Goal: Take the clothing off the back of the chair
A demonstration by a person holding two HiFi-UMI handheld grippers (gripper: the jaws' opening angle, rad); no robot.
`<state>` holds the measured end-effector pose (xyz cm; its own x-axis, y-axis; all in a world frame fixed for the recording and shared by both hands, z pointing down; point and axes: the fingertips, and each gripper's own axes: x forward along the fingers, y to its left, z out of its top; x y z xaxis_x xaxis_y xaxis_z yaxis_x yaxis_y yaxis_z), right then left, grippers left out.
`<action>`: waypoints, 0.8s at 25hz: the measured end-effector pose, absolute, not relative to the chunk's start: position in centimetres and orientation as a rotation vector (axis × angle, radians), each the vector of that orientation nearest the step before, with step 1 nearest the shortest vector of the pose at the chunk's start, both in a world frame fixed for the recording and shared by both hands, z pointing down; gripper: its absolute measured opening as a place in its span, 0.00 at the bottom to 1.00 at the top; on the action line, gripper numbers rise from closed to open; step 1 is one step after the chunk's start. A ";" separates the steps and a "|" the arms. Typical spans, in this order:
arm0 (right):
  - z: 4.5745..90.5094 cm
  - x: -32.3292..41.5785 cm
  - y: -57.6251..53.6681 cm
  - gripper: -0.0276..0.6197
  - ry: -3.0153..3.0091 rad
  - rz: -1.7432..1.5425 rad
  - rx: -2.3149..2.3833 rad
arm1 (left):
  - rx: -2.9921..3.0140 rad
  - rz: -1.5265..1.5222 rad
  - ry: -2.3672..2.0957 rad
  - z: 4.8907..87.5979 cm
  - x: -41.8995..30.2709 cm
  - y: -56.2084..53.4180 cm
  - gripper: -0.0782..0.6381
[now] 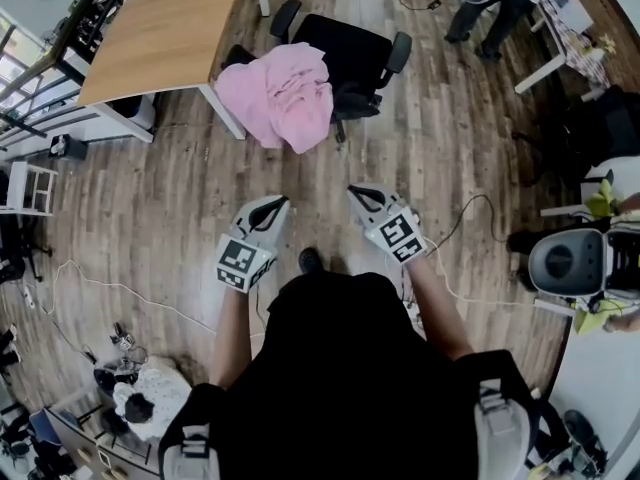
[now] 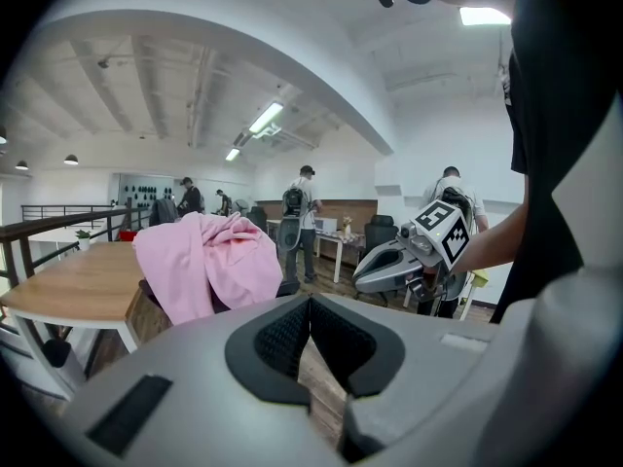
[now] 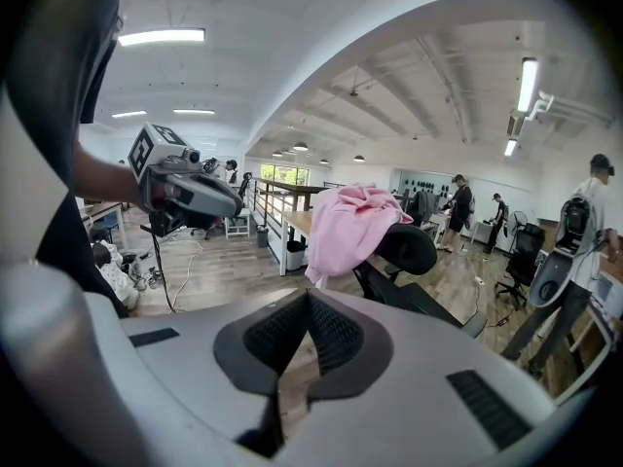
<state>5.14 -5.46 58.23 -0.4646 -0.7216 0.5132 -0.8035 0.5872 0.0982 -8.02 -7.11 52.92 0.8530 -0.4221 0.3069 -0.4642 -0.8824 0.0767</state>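
Draping the chair: the pink clothing point(image 1: 278, 93) lies bunched over the backrest of the black chair point(image 1: 352, 50) and hangs down the side nearest the wooden bench point(image 1: 160, 28). It is well apart from both tools.
Left tool point(image 1: 272, 208): jaws together with nothing between them. It is held out in front of the person and points a little downward toward the chair.
Right tool point(image 1: 362, 198): jaws together too, and empty. It is abreast of the left one, angled slightly inward and tipped somewhat more toward the floor.
Arms: both forearms are bent and reach forward from the body. The tools sit side by side with a gap between them, and the chair is straight ahead.
Step in hand: the approach to the chair, as I judge it, with no grasp begun.
Doing it well: open the jaws before arriving. Aim for a thick fold near the top of the backrest rather than the loose hem. Pinch with one tool at each side, then lift upward to clear the headrest before drawing away.
Caution: it is hard to tell from here whether the fabric is hooked on the headrest or an armrest, so lift gently. The chair may also roll or swivel.
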 end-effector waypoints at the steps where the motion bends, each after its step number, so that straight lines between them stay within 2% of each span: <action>1: 58.3 5.0 -5.8 0.04 -2.309 0.213 1.211 | 2.885 0.421 -0.697 52.8 -8.2 -7.6 0.11; 11: 57.7 4.3 -8.6 0.04 -2.335 0.205 1.202 | 2.883 0.445 -0.699 52.3 -8.5 -9.9 0.11; 20: 58.8 7.8 -12.0 0.04 -2.398 0.229 1.138 | 2.836 0.467 -0.813 52.7 -6.5 -12.7 0.11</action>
<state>7.79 -11.97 58.85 -0.5439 -0.6866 0.4824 -0.7655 0.6414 0.0499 -6.45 -12.73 52.75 0.8039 -0.4899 0.3372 -0.5381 -0.8406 0.0616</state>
